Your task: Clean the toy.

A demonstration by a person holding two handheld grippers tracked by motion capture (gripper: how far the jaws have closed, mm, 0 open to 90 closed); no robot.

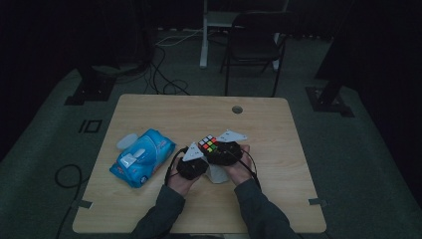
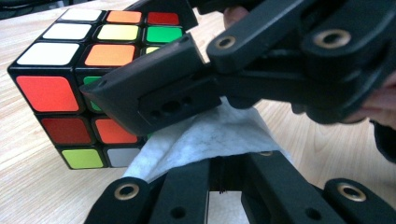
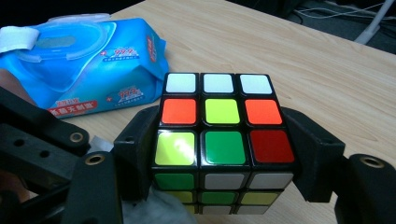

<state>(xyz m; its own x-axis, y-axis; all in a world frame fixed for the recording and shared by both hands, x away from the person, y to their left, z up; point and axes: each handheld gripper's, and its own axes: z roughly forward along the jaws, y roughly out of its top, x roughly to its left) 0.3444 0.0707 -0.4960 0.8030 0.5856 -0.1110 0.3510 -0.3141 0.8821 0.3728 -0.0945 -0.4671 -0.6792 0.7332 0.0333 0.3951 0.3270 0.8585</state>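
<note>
A scrambled colour cube (image 1: 209, 144) (image 3: 219, 126) sits clamped between the two black jaws of my right gripper (image 1: 221, 152) (image 3: 219, 158), a little above the table. My left gripper (image 1: 199, 167) (image 2: 224, 175) is shut on a white wet wipe (image 2: 210, 135) (image 1: 216, 175). The wipe bunches up under the cube (image 2: 60, 88), against its lower side. One finger (image 2: 159, 88) of the right gripper crosses the cube's face in the left gripper view. Both hands are close together near the table's front middle.
A blue pack of wet wipes (image 1: 142, 157) (image 3: 88, 70) lies to the left of the hands, its lid flap (image 1: 127, 140) open. The wooden table (image 1: 259, 124) has a cable hole (image 1: 237, 109) at the back. A dark chair (image 1: 254, 45) stands beyond it.
</note>
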